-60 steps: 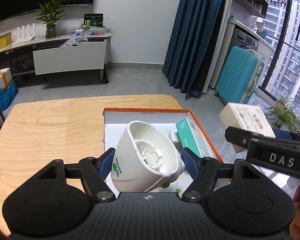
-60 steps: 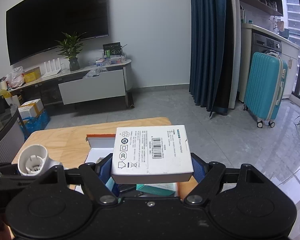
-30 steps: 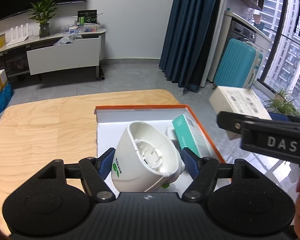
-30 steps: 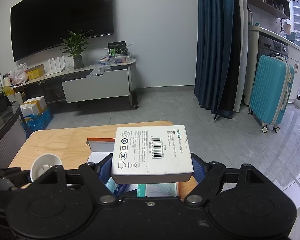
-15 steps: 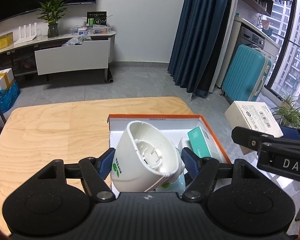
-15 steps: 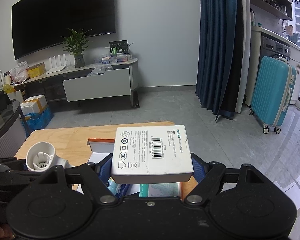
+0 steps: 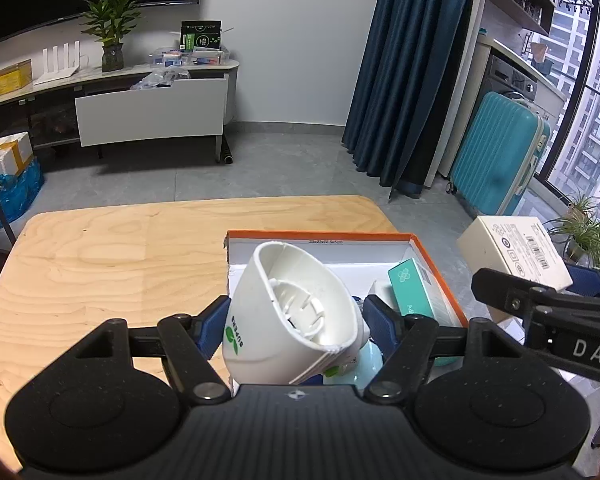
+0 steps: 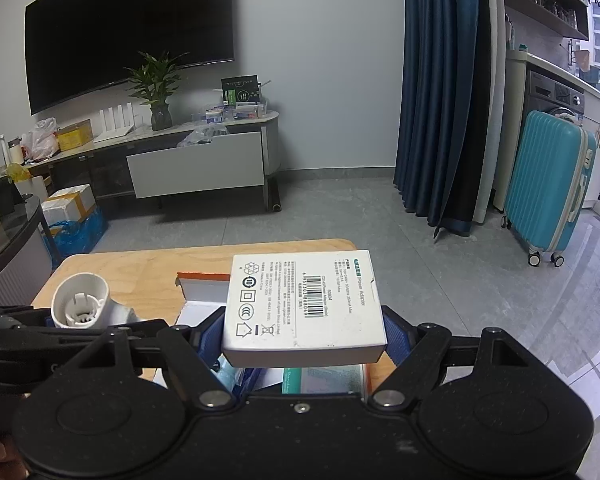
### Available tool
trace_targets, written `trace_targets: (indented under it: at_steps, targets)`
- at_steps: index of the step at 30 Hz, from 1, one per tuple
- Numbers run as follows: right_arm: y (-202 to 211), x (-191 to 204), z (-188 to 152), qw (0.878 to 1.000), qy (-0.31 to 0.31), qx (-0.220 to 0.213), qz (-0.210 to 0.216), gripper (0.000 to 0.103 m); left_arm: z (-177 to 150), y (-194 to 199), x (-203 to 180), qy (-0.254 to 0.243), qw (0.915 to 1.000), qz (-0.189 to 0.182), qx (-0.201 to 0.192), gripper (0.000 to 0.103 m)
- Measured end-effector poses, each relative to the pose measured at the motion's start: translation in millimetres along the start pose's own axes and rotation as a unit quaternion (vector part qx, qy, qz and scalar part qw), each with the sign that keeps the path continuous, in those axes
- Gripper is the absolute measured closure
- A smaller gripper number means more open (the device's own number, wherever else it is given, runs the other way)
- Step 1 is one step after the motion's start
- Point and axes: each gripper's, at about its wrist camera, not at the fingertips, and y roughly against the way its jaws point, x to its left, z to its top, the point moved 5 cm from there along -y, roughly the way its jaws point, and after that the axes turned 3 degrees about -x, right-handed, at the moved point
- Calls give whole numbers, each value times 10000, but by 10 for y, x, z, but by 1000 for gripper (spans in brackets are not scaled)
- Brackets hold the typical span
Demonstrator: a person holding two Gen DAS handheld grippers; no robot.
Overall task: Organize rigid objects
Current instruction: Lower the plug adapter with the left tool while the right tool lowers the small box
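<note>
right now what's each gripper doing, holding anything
Left gripper: shut on the white cup-shaped piece.
Right gripper: shut on the white adapter box.

Left gripper [image 7: 296, 320] drifted rightward above orange box [image 7: 432, 264]; right gripper [image 8: 304, 336] barely shifted.

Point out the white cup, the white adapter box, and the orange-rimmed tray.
white cup [image 7: 260, 320], left wrist view, outer side wall
white adapter box [image 8: 304, 304], right wrist view, labelled top face
orange-rimmed tray [image 7: 320, 235], left wrist view, far rim
</note>
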Motion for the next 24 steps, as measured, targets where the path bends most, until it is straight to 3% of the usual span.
trace_targets:
  at_steps: [24]
  targets:
    - [-39, 58, -130, 9999, 1, 145, 50, 11, 43, -79, 27, -48, 10000, 14, 38, 30]
